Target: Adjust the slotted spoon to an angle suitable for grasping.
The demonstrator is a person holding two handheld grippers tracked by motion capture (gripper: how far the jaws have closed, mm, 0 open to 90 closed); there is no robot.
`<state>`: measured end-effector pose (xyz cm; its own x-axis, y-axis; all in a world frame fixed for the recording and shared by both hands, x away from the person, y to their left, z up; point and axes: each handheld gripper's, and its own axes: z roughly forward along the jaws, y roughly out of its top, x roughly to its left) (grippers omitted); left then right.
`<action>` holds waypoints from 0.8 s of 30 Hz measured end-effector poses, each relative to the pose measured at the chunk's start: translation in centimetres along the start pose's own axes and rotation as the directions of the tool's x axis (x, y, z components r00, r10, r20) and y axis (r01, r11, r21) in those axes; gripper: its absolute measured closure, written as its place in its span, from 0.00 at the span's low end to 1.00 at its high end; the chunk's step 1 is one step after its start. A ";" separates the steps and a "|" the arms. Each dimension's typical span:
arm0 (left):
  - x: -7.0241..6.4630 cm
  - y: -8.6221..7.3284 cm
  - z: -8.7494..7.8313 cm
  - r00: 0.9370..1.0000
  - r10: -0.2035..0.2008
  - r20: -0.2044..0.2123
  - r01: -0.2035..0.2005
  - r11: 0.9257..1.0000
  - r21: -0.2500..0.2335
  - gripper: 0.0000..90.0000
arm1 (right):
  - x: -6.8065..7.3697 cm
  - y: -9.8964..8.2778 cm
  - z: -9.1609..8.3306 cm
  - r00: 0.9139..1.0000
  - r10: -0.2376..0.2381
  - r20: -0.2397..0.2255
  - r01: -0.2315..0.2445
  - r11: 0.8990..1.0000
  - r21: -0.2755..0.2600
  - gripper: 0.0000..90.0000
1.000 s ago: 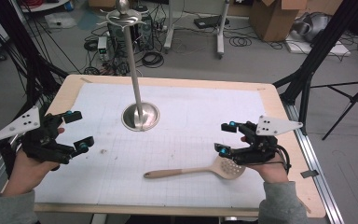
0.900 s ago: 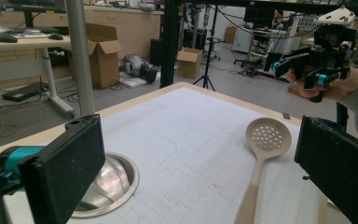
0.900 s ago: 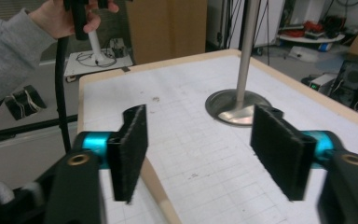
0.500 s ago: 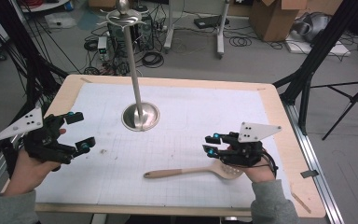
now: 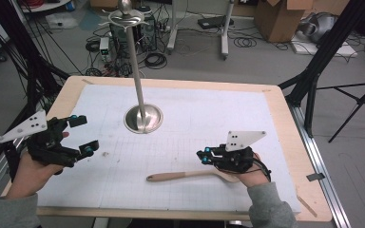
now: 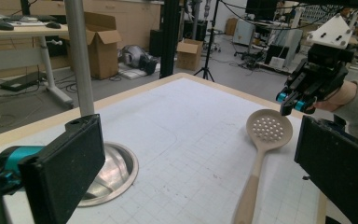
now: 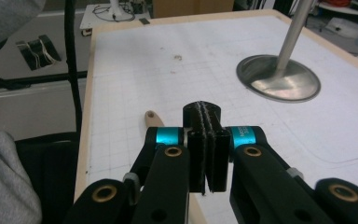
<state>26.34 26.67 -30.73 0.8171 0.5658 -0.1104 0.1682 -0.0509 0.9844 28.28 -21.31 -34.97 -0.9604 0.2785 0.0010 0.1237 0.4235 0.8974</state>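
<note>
A wooden slotted spoon (image 5: 180, 176) lies on the white gridded mat (image 5: 195, 118) near the front edge, handle pointing left. In the left gripper view its perforated head (image 6: 269, 130) faces up. My right gripper (image 5: 203, 156) hovers just above the spoon's head end. Its jaws have just been closing and are now shut, pads pressed together with nothing between them (image 7: 202, 114). The handle's tip (image 7: 153, 120) shows beyond them. My left gripper (image 5: 88, 135) stands open at the left side of the mat, empty (image 6: 200, 163). The right gripper (image 6: 292, 103) also appears above the spoon in that view.
A metal stand with a round base (image 5: 143, 118) and a tall pole (image 5: 135, 61) rises at the back middle of the mat; the base (image 7: 277, 77) also shows in the right gripper view. The wooden table edge (image 5: 285, 123) frames the mat. Cables and boxes lie on the floor beyond.
My right gripper has moved left and down over the spoon's head, and its jaws have gone from wide open to shut. The left gripper has stayed where it was.
</note>
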 end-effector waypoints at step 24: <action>0.2 -0.5 0.1 1.000 -0.014 -0.004 0.014 1.000 0.020 0.02 | 0.5 -2.1 5.0 0.990 0.020 -0.143 -0.008 0.996 0.089 1.00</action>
<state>26.44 26.73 -31.29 0.8126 0.5697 -0.1232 0.1904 -0.0597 0.9799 28.80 -17.79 -39.06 -0.9835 0.1612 0.0823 0.1528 0.4962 0.8547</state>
